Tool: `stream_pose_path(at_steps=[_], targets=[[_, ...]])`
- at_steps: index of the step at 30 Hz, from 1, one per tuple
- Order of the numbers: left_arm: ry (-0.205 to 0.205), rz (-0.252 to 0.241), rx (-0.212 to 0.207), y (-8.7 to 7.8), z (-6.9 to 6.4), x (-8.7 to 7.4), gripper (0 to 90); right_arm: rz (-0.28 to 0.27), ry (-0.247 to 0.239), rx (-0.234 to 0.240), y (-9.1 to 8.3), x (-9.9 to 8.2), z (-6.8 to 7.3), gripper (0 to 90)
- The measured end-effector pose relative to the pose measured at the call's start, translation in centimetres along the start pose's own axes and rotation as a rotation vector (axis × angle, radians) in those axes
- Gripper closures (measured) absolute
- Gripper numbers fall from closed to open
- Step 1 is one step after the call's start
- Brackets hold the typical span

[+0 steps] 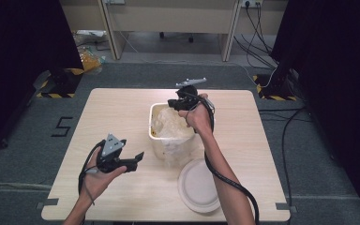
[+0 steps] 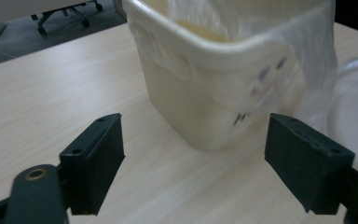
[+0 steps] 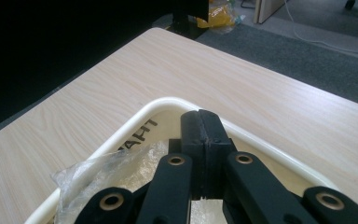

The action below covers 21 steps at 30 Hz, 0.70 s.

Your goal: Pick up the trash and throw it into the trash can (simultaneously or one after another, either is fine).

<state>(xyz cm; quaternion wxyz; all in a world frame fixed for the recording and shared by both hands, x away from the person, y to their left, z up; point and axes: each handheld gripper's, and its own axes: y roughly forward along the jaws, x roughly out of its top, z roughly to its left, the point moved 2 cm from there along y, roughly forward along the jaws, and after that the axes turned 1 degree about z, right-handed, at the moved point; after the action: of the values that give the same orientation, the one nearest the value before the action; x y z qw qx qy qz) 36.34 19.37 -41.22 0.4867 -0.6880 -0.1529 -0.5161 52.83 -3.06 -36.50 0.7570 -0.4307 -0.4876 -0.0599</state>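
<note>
tub (image 1: 168,136) of cream plastic, squarish with rounded corners, standing upright near the middle of a pale wooden table (image 1: 122,108). a crinkled clear plastic bag (image 1: 171,123) sits inside the tub and spills over its near rim, down the outside wall. in the right gripper view, dark printed letters show on the tub's inner wall (image 3: 142,130), just beside the bag (image 3: 107,170).

right gripper (image 1: 177,104), held in the person's right hand (image 1: 198,115), hangs over the far rim of the tub, tips pointing down into it. its two black jaws are pressed flat together; whether a bit of the bag is pinched between them cannot be told.

left gripper (image 1: 138,158), held in the person's left hand (image 1: 98,176), is to the left of the tub and apart from it, above the table, tips pointing toward the tub. in the left gripper view its jaws stand wide apart with nothing between them, and the tub wall (image 2: 200,107) lies ahead of them, blurred.

round off-white lid (image 1: 199,185) lies flat on the table, just in front of the tub and to its right, touching the draped bag.
</note>
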Motion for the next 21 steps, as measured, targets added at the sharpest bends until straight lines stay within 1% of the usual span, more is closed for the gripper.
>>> stream_pose_path(at_steps=[1,2,3,4,5,6,7,8,9,10,11,12,13,14,15,16,17,18,19,20,21], targets=[[0.000,0.000,0.000,0.0,0.0,0.0,21.5,0.000,0.000,0.000,0.0,0.0,0.0,90.0],[-0.006,-0.003,-0.026,0.3,0.0,1.4,22.0,0.004,0.008,0.002,0.1,-0.2,-0.1,90.0],[0.001,-0.002,-0.023,0.5,0.0,2.0,22.4,0.004,0.009,0.004,0.2,-0.2,-0.1,90.0],[0.001,-0.002,-0.023,0.5,0.0,2.0,22.8,0.004,0.009,0.004,0.2,-0.2,-0.1,90.0],[0.006,-0.001,-0.017,0.7,0.1,2.6,23.2,0.004,0.018,0.005,0.2,-0.3,-0.3,90.0],[0.007,0.010,-0.029,1.2,0.2,3.7,23.5,0.001,0.019,0.005,0.1,-0.3,-0.3,90.0],[-0.003,0.011,-0.038,1.6,0.2,4.1,24.1,-0.002,0.020,0.006,0.0,-0.3,-0.3,90.0],[-0.002,0.018,-0.044,1.9,0.2,4.5,25.4,-0.004,0.020,0.007,0.0,-0.3,-0.4,90.0],[0.005,0.025,-0.042,2.3,0.2,4.9,26.5,-0.006,0.019,0.006,-0.1,-0.3,-0.4,90.0],[0.005,0.025,-0.042,2.3,0.2,4.9,27.7,-0.006,0.019,0.006,-0.1,-0.3,-0.4,90.0],[0.009,0.032,-0.042,3.2,0.1,5.6,29.3,-0.009,0.022,0.010,-0.2,-0.2,-0.4,90.0],[0.009,0.032,-0.042,3.2,0.1,5.6,30.5,-0.009,0.022,0.010,-0.2,-0.2,-0.4,90.0],[0.008,0.037,-0.036,4.0,0.2,6.3,31.5,-0.009,0.023,0.013,-0.3,-0.2,-0.5,90.0],[0.011,0.041,-0.026,4.5,0.2,6.7,32.7,-0.012,0.023,0.014,-0.4,-0.2,-0.5,90.0],[0.011,0.041,-0.026,4.5,0.2,6.7,33.6,-0.012,0.025,0.014,-0.4,-0.2,-0.5,90.0],[0.012,0.049,-0.023,5.1,0.3,7.0,34.4,-0.015,0.026,0.016,-0.5,-0.1,-0.5,90.0],[0.017,0.055,-0.013,6.1,0.3,7.5,36.4,-0.016,0.028,0.017,-0.6,-0.1,-0.6,90.0],[0.017,0.055,-0.013,6.1,0.3,7.5,38.3,-0.016,0.028,0.017,-0.6,-0.1,-0.6,90.0],[0.022,0.067,-0.015,7.0,0.2,7.9,39.5,-0.019,0.029,0.019,-0.7,-0.2,-0.6,90.0],[0.017,0.076,-0.021,7.5,0.2,8.0,42.2,-0.021,0.031,0.019,-0.7,-0.2,-0.6,90.0],[0.017,0.076,-0.021,7.5,0.2,8.0,45.8,-0.020,0.030,0.019,-0.7,-0.2,-0.7,90.0]])
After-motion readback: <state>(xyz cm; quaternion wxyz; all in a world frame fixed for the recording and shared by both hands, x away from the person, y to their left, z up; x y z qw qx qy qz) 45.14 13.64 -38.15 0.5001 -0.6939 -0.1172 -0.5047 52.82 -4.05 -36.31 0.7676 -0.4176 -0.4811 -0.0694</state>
